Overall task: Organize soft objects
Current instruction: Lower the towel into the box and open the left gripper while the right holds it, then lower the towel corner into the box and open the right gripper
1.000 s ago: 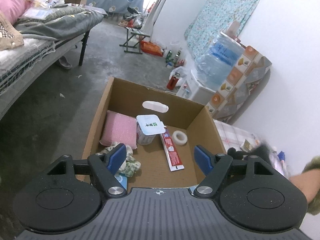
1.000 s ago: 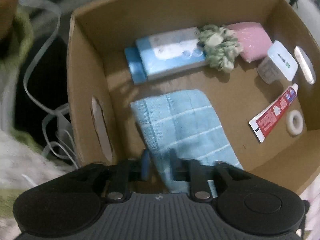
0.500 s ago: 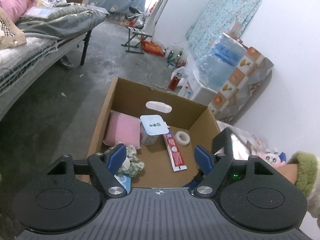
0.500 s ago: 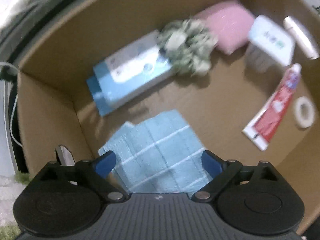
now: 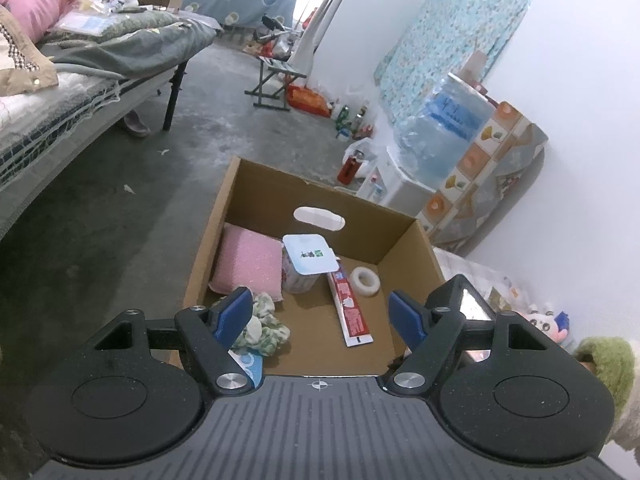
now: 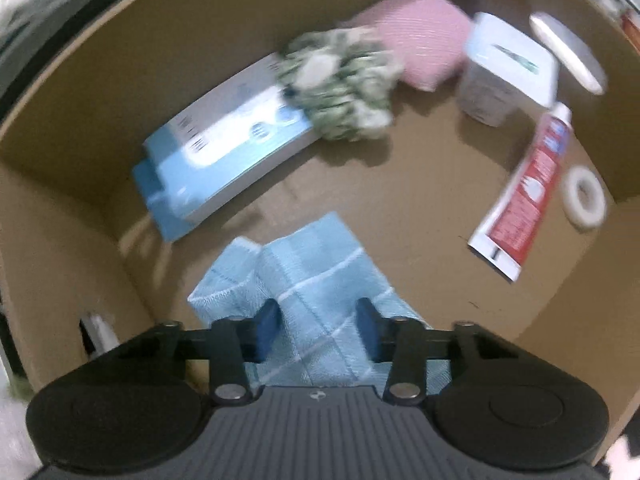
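Note:
An open cardboard box (image 5: 260,188) stands on the floor. My left gripper (image 5: 320,308) hovers over its near edge, open and empty. Deep inside the box (image 6: 60,240) my right gripper (image 6: 318,320) points straight down. Its jaws are closing with the folded light-blue towel (image 6: 320,264) between them, and the towel still lies flat, unpinched. Further in lie a pink sponge pad (image 6: 420,48), a green-and-white scrunchie (image 6: 340,80) and a blue tissue pack (image 6: 224,160). The pink pad (image 5: 248,264) and the scrunchie (image 5: 264,328) also show in the left wrist view.
A white tub (image 5: 304,264), a toothpaste tube (image 5: 350,312) and a tape roll (image 5: 365,280) share the box. A bed (image 5: 80,80) runs along the left. A water bottle (image 5: 444,128) and a plush toy (image 5: 548,324) sit at the right, beside a green sleeve (image 5: 604,360).
My right gripper let go of the towel, opened wide and sank deeper into the box; its jaws have since narrowed around the towel. The left gripper stayed put.

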`<state>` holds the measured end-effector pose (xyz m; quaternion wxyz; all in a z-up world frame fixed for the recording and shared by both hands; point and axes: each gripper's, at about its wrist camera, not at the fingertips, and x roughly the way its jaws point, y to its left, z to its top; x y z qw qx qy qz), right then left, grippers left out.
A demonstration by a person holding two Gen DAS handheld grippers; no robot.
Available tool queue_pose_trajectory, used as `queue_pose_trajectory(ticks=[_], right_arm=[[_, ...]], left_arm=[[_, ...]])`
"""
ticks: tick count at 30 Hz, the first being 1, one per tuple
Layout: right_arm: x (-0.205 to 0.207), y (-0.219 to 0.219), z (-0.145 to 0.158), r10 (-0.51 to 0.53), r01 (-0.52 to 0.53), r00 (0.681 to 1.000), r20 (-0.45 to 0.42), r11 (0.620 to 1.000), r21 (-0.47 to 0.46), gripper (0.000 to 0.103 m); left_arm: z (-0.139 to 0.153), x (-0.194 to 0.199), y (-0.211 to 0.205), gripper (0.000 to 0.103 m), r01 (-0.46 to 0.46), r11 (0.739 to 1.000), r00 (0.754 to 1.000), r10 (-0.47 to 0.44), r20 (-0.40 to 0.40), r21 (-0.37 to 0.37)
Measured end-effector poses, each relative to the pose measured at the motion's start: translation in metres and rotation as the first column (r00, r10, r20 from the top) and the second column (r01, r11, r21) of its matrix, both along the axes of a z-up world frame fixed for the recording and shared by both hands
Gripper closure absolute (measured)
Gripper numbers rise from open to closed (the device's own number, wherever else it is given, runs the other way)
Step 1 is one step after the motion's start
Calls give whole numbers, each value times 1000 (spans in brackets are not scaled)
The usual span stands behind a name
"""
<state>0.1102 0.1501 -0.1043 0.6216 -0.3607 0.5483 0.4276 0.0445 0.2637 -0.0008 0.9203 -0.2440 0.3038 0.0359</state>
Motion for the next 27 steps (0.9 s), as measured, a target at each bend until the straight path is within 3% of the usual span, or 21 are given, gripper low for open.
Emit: queue_pose_trajectory(ticks=[5,9,12,16,18,20,22,24,26,27], right_arm=[[21,-4,10,-143,143,990,-6,987,77,93],[48,-9,18,-275,277,961,-29,951,140,97],[70,-13,22,-390,396,918,-69,901,177,97],[94,-18,26,-524,542,840,-138,806,236,97],[97,-19,30,-551,573,819,-160,771,278,97],[104,-19,35,-554,572,818,-153,758,314,94],[98,-19,35,-522,540,841,-144,785,304,86],[85,-17,37,-457,469,883,-110,840,274,48],[70,-18,36,-399,398,916,-47,885,241,36],[63,-18,34,-369,365,929,-23,905,216,36]], left_arm=[[0,-3,1,28,1,1000,1000,-1,5,-7],[1,-6,3,28,-2,1000,1000,2,13,-14],[2,-9,4,28,-4,1000,1000,4,18,-19],[3,-11,5,28,-5,1000,1000,6,23,-24],[4,-12,5,28,-5,1000,1000,6,26,-22],[4,-13,5,28,-6,1000,1000,6,26,-22],[5,-13,4,28,-4,1000,1000,5,26,-20],[6,-14,4,28,-4,1000,1000,4,31,-18],[7,-14,4,28,-4,1000,999,4,37,-21],[7,-14,4,28,-4,1000,999,5,39,-23]])
